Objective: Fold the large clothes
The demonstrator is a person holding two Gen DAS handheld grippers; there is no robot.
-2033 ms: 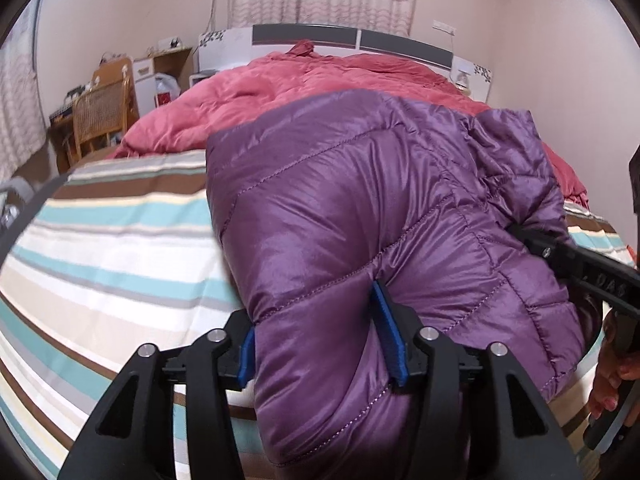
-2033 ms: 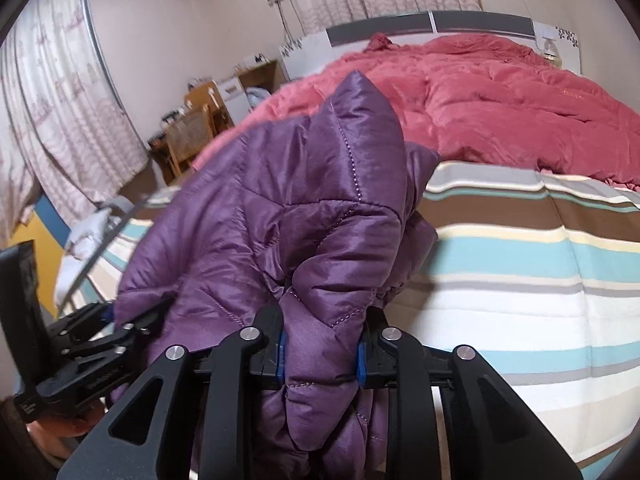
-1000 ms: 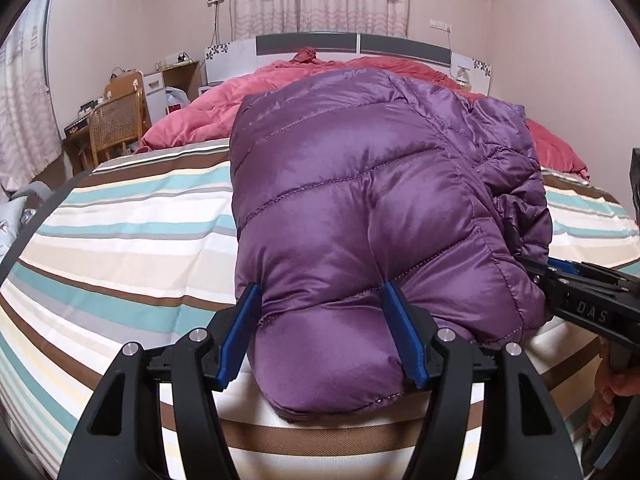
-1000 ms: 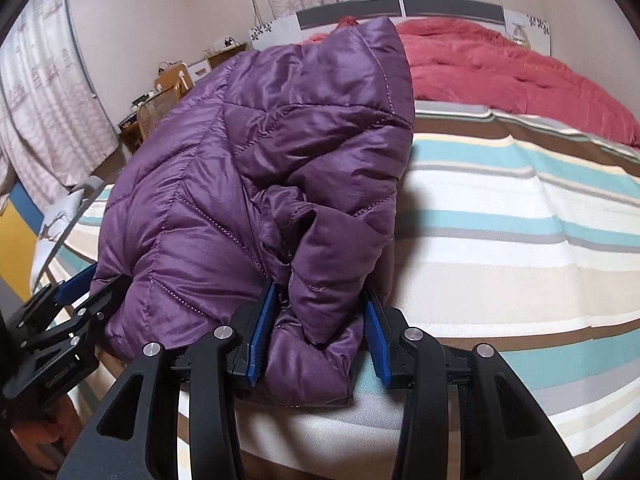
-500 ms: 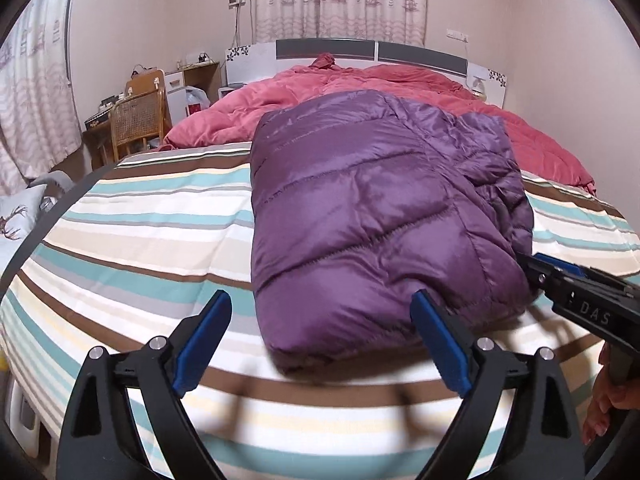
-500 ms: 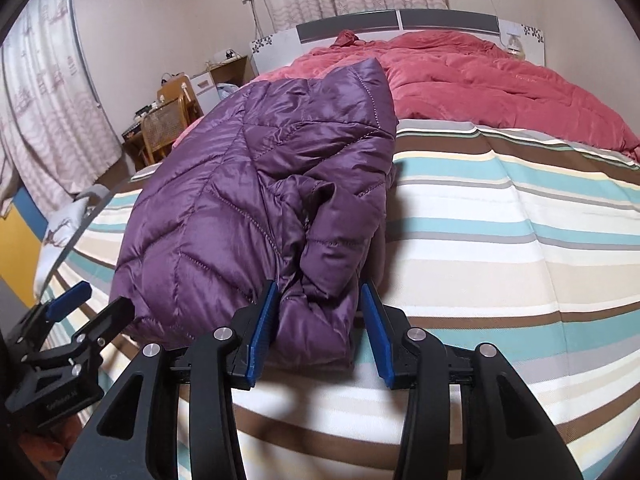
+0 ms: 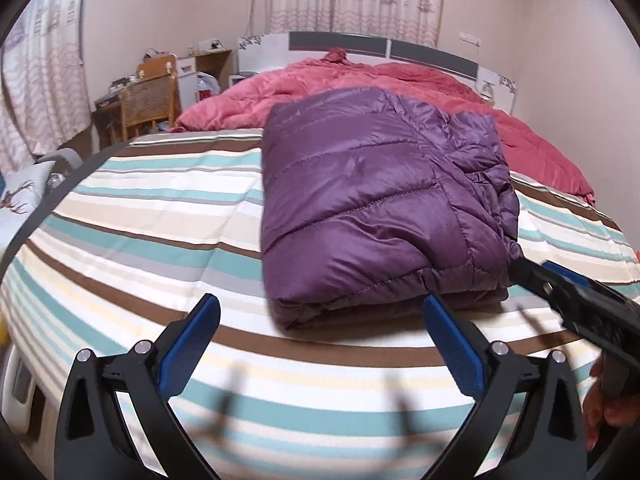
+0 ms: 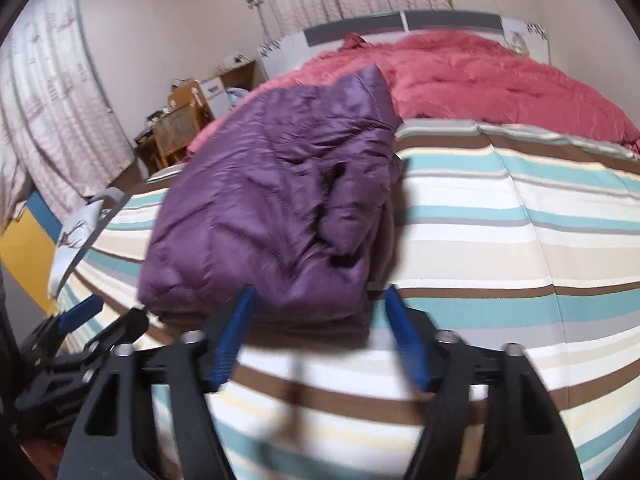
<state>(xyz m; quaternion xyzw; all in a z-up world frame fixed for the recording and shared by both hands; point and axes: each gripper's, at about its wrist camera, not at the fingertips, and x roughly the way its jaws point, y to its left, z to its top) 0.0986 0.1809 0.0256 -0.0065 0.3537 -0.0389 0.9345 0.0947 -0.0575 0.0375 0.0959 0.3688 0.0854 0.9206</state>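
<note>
The purple puffer jacket [image 7: 372, 200] lies folded in a thick bundle on the striped bed cover [image 7: 140, 240]. My left gripper [image 7: 320, 306] hovers just short of its near edge. Its jaws are opening wide, and the blue pads [image 7: 200, 328] touch no fabric. In the right wrist view the jacket [image 8: 260, 216] is blurred. My right gripper [image 8: 320, 290] sits at the jacket's near right corner with its jaws opening; the pads [image 8: 236, 332] stand off the fabric. Each gripper shows in the other's view: the right gripper [image 7: 560, 292] and the left gripper [image 8: 92, 320].
A red duvet [image 7: 400, 80] is heaped at the head of the bed below the white headboard [image 7: 360, 46]. A wicker chair [image 7: 146, 100] and a desk stand at the left wall, and a deer-print pillow [image 7: 20, 192] lies beside the bed. A hand [image 7: 604, 408] holds the right gripper.
Both grippers let go of the jacket and their jaws spread apart. They drew back and rose a little, leaving the folded jacket lying on the bed.
</note>
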